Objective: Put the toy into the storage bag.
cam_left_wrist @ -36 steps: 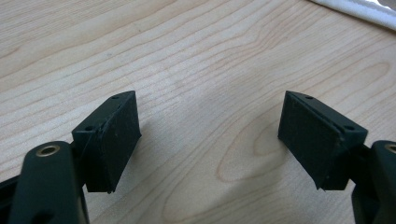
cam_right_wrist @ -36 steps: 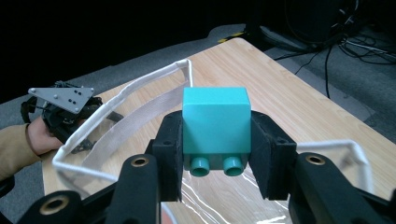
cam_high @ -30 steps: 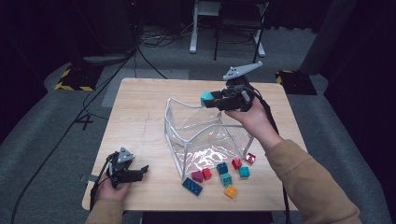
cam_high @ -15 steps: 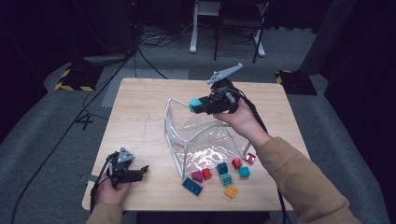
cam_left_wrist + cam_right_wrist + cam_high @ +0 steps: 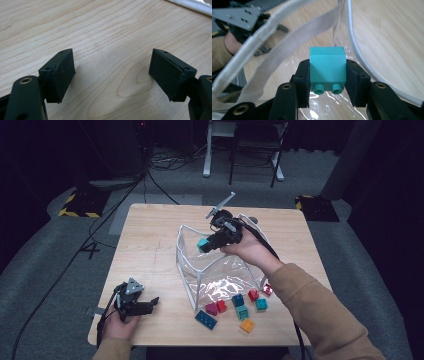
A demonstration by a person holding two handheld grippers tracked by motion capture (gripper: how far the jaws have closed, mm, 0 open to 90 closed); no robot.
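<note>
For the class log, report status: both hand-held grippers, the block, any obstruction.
Right hand-held gripper shut on teal block, over clear bag. Left hand-held gripper open, on bare table. Bag's white rim close by.

Teal block (image 5: 326,67) in black tongs (image 5: 327,82); clear bag (image 5: 220,270) with white trim.

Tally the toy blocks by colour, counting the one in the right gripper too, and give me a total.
Teal: 3, namely the teal block clamped in the right gripper, plus two on the table
Blue: 2
Red: 3
Magenta: 1
Orange: 1
Total: 10
</note>
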